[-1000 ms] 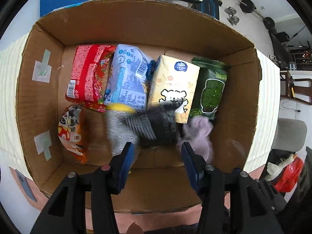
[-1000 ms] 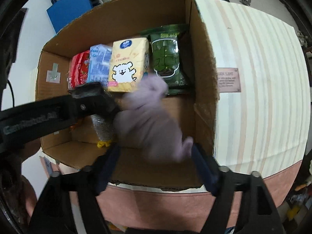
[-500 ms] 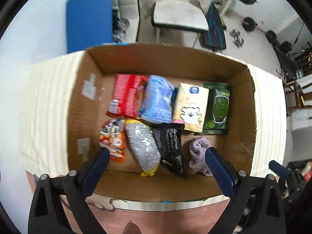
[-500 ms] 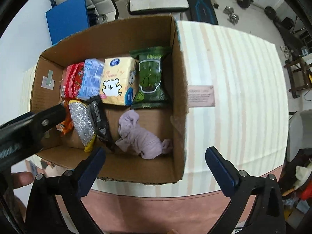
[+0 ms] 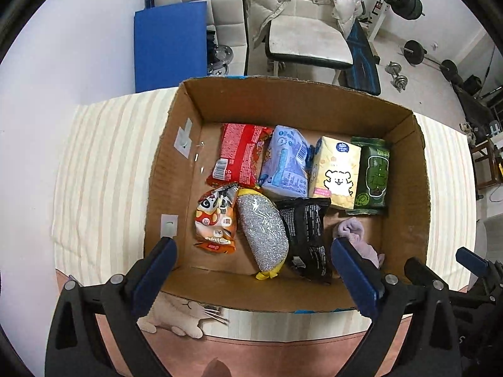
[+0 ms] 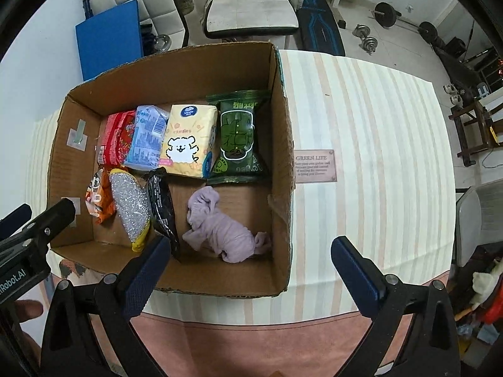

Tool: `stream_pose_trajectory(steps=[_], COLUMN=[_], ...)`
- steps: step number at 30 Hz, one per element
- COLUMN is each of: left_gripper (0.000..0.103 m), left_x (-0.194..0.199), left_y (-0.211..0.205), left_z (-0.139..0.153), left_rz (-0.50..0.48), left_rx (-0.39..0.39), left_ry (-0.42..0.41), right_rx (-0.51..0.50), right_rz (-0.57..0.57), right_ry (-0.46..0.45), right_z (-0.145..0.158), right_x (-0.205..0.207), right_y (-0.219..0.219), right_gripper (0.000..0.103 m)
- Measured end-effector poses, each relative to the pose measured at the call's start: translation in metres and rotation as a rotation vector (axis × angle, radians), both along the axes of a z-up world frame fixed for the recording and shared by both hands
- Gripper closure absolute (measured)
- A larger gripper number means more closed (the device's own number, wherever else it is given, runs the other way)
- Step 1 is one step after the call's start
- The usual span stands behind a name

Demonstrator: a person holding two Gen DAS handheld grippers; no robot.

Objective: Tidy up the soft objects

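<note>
An open cardboard box point(image 5: 295, 103) point(image 6: 283, 144) sits on a striped table. Inside lie a red pack point(image 5: 240, 154), a blue pack point(image 5: 284, 161), a yellow tissue pack point(image 5: 336, 171) point(image 6: 188, 141), a green pack point(image 5: 372, 176) point(image 6: 239, 138), an orange snack bag point(image 5: 215, 220), a silver sponge point(image 5: 262, 231) point(image 6: 130, 207), a black pack point(image 5: 306, 237) point(image 6: 160, 204) and a crumpled lilac cloth point(image 5: 353, 235) point(image 6: 220, 231). My left gripper point(image 5: 251, 275) is open and empty above the box's near edge. My right gripper point(image 6: 250, 270) is open and empty, above the box's near right corner.
The striped tabletop point(image 6: 371, 157) extends right of the box, with a brown "GREEN LIFE" label point(image 6: 315, 166). A plush toy point(image 5: 179, 317) lies at the near table edge. A chair with a white coat point(image 5: 301, 25), a blue board point(image 5: 169, 44) and dumbbells stand behind.
Both grippers let go of their items in the box, opened wide and pulled up and back. The black pack and the lilac cloth now lie loose in the box.
</note>
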State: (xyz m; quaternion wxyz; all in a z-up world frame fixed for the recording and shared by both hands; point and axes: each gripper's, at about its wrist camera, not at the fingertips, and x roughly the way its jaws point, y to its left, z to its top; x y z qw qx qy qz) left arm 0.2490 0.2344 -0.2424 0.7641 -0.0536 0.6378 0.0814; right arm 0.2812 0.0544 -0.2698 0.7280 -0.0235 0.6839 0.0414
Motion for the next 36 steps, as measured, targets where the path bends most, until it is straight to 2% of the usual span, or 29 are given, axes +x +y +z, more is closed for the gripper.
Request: stream_pose_trajectory(steps=[3,7,21,29,36], left_gripper=[0.002,0.002,0.002,0.002,0.002], left_x=[-0.005,-0.019,-0.101,-0.141,-0.168], left_y=[-0.001,-0.006,-0.039,-0.049,-0.055], left_z=[0.011,0.037,0.155,0.199,0.222], left_rz=[0.003,0.006,-0.041,-0.047,-0.042], left_rx=[0.010,0.016,0.034,-0.008,0.005], left_ry=[-0.024,-0.078,-0.260,-0.314,-0.341], right_rx=[0.006,0.013,0.091,0.115,0.112], right_rz=[0.006,0.020,0.049,0.057,0.069], right_ry=[-0.013,-0.067,-0.251,-0.331,-0.398], right_z=[0.005,0.030,0.163,0.223,0.260], right_x=[-0.003,-0.014,-0.096,-0.142,-0.178], right_y=[0.000,-0.002,-0.030,-0.047,-0.056], right_gripper=[0.000,0.000,0.000,0.000,0.000])
